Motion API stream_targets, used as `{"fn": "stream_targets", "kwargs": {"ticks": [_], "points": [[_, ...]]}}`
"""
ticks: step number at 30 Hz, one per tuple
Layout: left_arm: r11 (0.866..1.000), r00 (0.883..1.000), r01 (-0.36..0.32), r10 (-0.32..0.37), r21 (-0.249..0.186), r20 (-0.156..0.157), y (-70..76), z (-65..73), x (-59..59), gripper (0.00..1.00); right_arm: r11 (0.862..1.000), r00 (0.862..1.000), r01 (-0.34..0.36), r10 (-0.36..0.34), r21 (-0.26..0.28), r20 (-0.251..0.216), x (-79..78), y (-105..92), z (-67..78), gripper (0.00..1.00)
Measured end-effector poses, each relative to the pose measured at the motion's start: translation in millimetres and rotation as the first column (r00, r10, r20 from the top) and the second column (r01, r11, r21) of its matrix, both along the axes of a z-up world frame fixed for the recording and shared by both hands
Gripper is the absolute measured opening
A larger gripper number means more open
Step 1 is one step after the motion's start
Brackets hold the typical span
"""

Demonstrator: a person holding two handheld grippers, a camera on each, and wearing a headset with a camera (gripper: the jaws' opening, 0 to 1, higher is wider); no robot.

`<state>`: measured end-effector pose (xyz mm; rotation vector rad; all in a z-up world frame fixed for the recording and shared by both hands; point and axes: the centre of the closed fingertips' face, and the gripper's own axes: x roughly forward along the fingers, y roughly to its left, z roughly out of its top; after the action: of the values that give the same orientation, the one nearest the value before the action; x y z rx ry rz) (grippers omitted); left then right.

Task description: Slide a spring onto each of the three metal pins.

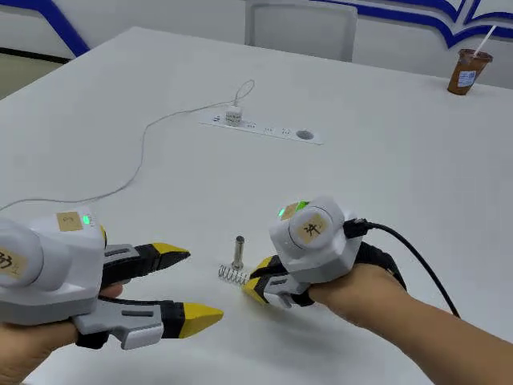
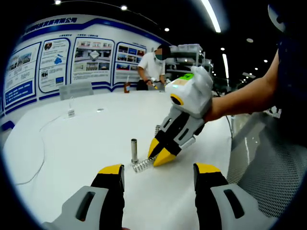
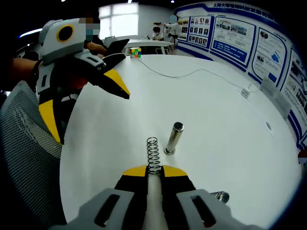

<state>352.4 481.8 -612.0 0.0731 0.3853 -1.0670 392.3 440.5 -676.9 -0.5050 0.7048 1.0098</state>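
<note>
White tabletop [image 1: 385, 184], broad and mostly bare. Toward the far side, a power strip [image 1: 260, 128] with a thin cable [image 1: 144, 152] trailing left; at the far right corner, an iced drink cup [image 1: 465, 72]; past the far edge, a grey chair [image 1: 300, 28]. Blue-and-white display wall [image 2: 62, 57] behind. Open surface all round the work. Near the front, an upright metal pin [image 1: 239, 251], with a spring [image 1: 232, 275] lying just beside its base. Right gripper [image 1: 258, 287] closed on the spring's near end. Left gripper [image 1: 204, 285] spread wide, holding nothing, apart from the pin.
</note>
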Motion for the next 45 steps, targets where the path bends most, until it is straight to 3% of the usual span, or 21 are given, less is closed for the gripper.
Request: {"fn": "stream_targets", "kwargs": {"ticks": [9, 12, 20, 27, 35, 41, 45], "points": [[0.999, 0.999, 0.038, -0.038, 0.014, -0.010, -10.0, -7.3, -6.8, 0.58, 0.998, 0.998, -0.070, 0.070, 0.007, 0.003, -26.9, -3.8, 30.8, 0.11], [0.997, 0.997, 0.072, -0.072, 0.026, -0.008, -16.8, -9.6, -12.4, 0.57, 0.993, 0.994, -0.113, 0.113, -0.014, -0.006, -38.6, -7.4, 39.9, 0.11], [0.985, 0.986, 0.163, -0.165, 0.051, 0.033, -34.4, -9.6, -22.0, 0.47, 0.975, 0.976, -0.217, 0.216, -0.055, -0.022, -62.6, -14.7, 57.3, 0.11], [0.968, 0.965, 0.241, -0.246, 0.066, 0.087, -42.7, -6.2, -30.4, 0.30, 0.962, 0.965, -0.259, 0.256, -0.082, -0.050, -72.8, -17.7, 58.1, 0.11], [0.952, 0.947, 0.292, -0.301, 0.090, 0.114, -43.8, -7.7, -35.3, 0.17, 0.955, 0.958, -0.283, 0.276, -0.088, -0.077, -80.6, -15.5, 58.4, 0.11], [0.953, 0.946, 0.290, -0.300, 0.089, 0.125, -43.8, -6.9, -35.4, 0.13, 0.958, 0.960, -0.276, 0.271, -0.073, -0.067, -80.1, -11.3, 68.7, 0.11], [0.955, 0.948, 0.283, -0.293, 0.086, 0.123, -43.5, -6.3, -34.7, 0.12, 0.965, 0.964, -0.262, 0.260, -0.030, -0.052, -78.8, -6.0, 80.1, 0.11]]}}
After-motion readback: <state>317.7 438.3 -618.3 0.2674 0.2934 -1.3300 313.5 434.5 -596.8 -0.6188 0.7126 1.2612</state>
